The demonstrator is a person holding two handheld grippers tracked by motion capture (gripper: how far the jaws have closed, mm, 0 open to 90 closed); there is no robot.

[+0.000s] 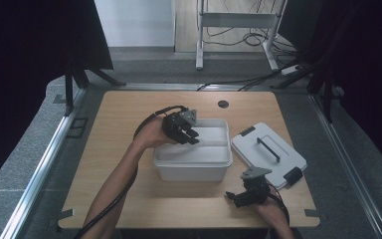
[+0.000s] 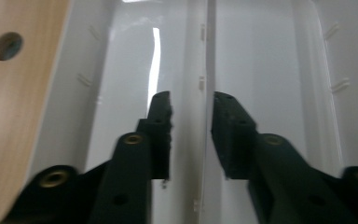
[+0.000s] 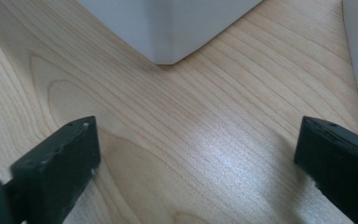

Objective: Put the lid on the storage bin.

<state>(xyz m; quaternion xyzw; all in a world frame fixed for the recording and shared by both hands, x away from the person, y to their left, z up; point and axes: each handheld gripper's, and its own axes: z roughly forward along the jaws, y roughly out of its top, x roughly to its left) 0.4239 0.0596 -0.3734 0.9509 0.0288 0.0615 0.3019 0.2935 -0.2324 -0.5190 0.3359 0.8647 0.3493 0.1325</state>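
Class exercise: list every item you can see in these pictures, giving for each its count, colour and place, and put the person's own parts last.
Table: one, light wood, centre.
Box: one, white, mid-table, lid off.
Divider: one, white, thin wall splitting the box inside.
Lid: one, white with dark handle, flat on the table right of the box.
Left gripper: one, black, over the box, jaws either side of the divider, apart from it.
Right gripper: one, black, near edge, jaws wide apart.

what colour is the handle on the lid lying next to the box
Black, on a pale grey lid; the handle shows best in the high view.
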